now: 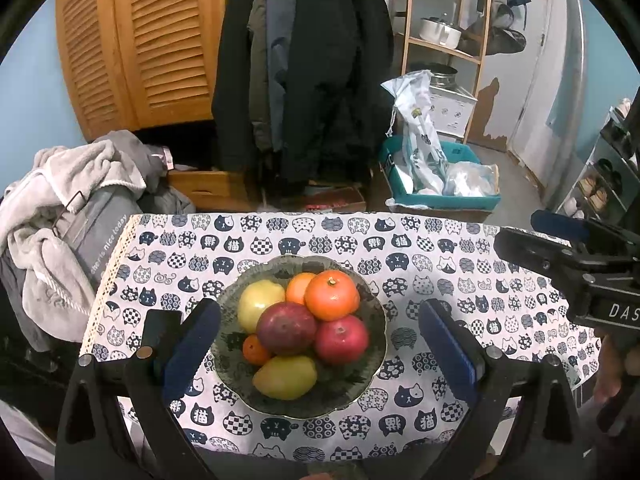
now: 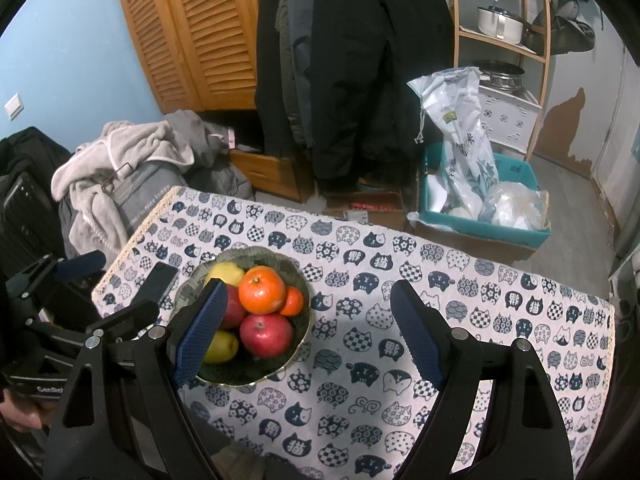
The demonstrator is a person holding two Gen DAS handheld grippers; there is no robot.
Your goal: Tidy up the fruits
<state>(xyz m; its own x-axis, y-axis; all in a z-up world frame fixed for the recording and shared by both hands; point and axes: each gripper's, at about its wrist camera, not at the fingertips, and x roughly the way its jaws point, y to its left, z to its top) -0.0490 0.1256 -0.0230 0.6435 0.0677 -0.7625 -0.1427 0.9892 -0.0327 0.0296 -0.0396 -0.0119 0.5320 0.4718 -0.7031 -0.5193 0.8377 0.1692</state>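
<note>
A dark patterned glass bowl (image 1: 372, 364) heaped with oranges, red apples and yellow pears sits on the cat-print counter (image 1: 460, 264). Both the left tool (image 1: 320, 344) and right tool (image 2: 308, 332) hang above it, spread wide and empty. Judged from this, either all fruit is gathered, or unloading comes next, starting with the top large orange (image 1: 331, 295).

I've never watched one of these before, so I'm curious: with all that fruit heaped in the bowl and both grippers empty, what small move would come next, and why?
Probably the left gripper eases down toward the big orange. Its jaws are wide open and framing the bowl; that orange sits on top of the pile, unobstructed. The right gripper, also open, is off to the bowl's side.
</note>
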